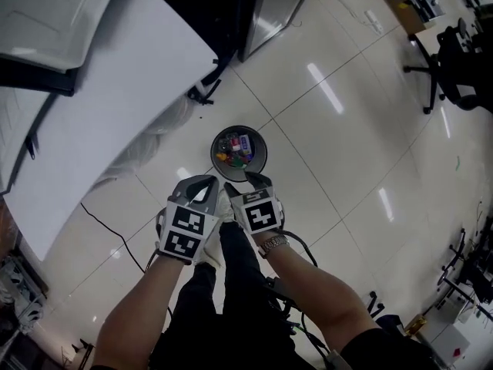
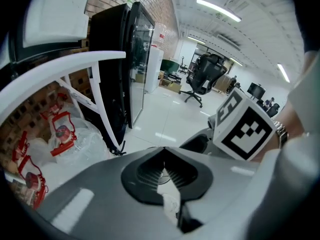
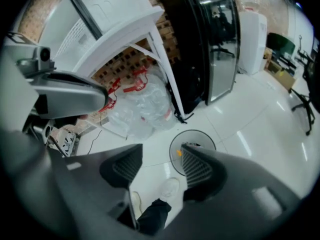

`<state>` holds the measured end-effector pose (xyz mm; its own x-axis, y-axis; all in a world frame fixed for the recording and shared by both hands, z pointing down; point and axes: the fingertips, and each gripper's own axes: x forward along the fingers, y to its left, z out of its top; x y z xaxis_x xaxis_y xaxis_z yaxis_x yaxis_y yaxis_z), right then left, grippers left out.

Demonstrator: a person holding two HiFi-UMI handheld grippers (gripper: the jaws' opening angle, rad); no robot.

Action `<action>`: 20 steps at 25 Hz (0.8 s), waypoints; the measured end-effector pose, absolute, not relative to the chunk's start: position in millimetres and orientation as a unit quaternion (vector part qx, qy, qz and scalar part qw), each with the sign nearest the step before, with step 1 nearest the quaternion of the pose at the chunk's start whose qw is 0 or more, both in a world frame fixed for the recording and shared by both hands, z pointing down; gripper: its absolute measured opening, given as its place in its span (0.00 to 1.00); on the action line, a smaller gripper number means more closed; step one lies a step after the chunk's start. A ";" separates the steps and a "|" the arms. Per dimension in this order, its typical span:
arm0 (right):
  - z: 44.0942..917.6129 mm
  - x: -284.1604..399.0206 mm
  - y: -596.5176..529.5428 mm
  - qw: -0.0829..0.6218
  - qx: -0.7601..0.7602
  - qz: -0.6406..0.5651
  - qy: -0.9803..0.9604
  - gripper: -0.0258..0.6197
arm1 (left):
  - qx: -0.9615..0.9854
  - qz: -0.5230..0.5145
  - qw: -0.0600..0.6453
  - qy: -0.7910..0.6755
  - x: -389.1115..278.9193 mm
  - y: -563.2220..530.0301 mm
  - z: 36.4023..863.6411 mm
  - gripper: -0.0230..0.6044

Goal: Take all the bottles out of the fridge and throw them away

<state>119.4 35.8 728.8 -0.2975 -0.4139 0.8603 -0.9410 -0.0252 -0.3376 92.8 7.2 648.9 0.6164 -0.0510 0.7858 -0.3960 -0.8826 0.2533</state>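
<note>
Below your hands, bin [image 1: 263, 159] holds bottles [image 1: 235, 149], jumbled, long axes unclear; your left gripper [image 1: 206, 182] jaws pressed together, right gripper [image 1: 258, 180] jaws spread, empty.

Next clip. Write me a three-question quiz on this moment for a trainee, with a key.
1. True or false: the right gripper is holding a bottle.
2. Multiple choice: the round bin on the floor below the grippers is A) empty, B) holding colourful items, C) tipped on its side.
3. Fill in the blank: the jaws of the left gripper stand ____, with nothing between them.

Key:
1. False. Its jaws stand apart, and only the floor and the bin show between them.
2. B.
3. Together.
</note>
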 end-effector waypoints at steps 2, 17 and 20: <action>703.0 108.3 30.2 0.275 0.518 0.467 -0.662 0.42 | 0.875 0.415 0.206 -0.142 77.8 8.5 629.6 0.04; 477.5 -19.6 0.6 0.236 0.467 0.272 -0.807 0.31 | 0.893 0.275 0.143 -0.328 -57.6 -2.8 428.5 0.04; 432.0 -62.3 -0.3 0.221 0.453 0.228 -0.833 0.28 | 0.888 0.247 0.129 -0.366 -101.6 -0.8 394.1 0.04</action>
<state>-62.3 -0.3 432.0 -0.4918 -0.6536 0.5753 -0.8554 0.4861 -0.1790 -101.6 -0.8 394.1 0.6099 -0.5863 0.5332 -0.7136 -0.6989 0.0478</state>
